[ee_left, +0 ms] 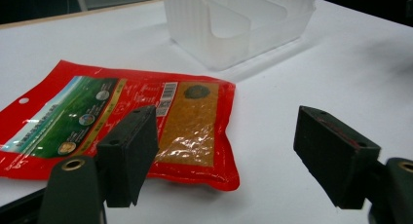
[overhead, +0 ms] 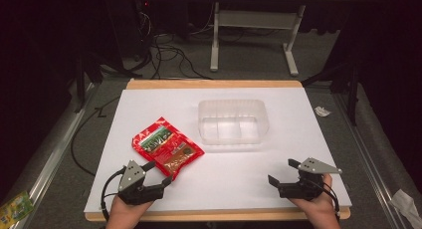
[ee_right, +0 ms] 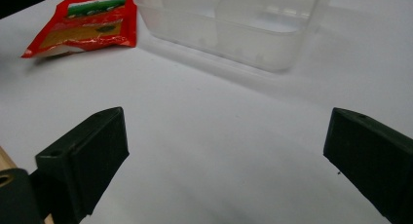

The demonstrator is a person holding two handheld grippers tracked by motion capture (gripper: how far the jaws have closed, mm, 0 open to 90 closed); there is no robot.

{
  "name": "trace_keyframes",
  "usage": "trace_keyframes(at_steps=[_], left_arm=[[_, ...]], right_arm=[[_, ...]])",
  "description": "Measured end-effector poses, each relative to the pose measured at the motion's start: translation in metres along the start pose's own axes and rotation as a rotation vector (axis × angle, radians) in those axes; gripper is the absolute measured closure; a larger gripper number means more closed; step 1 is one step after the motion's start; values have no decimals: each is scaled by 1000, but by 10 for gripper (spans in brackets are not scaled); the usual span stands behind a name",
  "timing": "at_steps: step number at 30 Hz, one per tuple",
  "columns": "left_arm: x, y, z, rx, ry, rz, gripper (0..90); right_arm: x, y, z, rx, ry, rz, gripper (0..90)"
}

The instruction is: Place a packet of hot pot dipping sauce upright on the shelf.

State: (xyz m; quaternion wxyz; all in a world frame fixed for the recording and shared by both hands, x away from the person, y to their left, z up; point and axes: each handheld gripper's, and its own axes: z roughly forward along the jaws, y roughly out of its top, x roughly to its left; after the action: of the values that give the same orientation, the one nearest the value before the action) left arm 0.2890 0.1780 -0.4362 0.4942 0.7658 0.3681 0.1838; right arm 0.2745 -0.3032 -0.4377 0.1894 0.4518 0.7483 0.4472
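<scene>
We read the step in hand as the approach to the pouch [overhead: 167,147]; nothing is gripped yet. The pouch, red with a clear window, lies flat on the white surface [overhead: 234,184], left of centre and just in front-left of the clear bin [overhead: 233,121], close to it but apart. The left gripper [overhead: 160,174] sits at the near left edge; its fingers [ee_left: 127,151] stand apart, and in the left gripper view the pouch's near corner lies just ahead of them, one finger overlapping its edge in the picture; whether that finger touches the pouch we cannot tell. The right gripper [overhead: 282,172] rests at the near right, well apart from the pouch; its fingers [ee_right: 85,156] are likewise wide apart, with bare surface between them.

We judge the likely aim to be placing the pouch in the bin, which is divided into compartments. The next move calls for the left gripper to advance and straddle the pouch's near edge; since the pouch lies flat, one finger must slip under that edge before closing; a shallow bite risks a slip on the glossy film.
</scene>
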Motion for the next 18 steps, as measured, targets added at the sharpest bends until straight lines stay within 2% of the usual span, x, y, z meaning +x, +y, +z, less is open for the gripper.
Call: trace_keyframes(at_steps=[1, 3, 5, 11, 18], left_arm=[[1, -1, 0, 1, 0, -7, 249], [3, -1, 0, 4, 4, -10, 251], [6, -3, -1, -1, 10, -32, 252], [6, -1, -6, -14, 15, -20, 252], [10, -2, -5, -12, 21, -12, 260]], right_arm=[[-2, 0, -1, -2, 2, 16, 23], [-4, 0, -1, -5, 0, 20, 23], [-5, 1, -3, -17, -1, 27, 15], [-5, 1, -2, -14, 14, 34, 15], [-2, 1, -5, -25, -3, 2, 47]])
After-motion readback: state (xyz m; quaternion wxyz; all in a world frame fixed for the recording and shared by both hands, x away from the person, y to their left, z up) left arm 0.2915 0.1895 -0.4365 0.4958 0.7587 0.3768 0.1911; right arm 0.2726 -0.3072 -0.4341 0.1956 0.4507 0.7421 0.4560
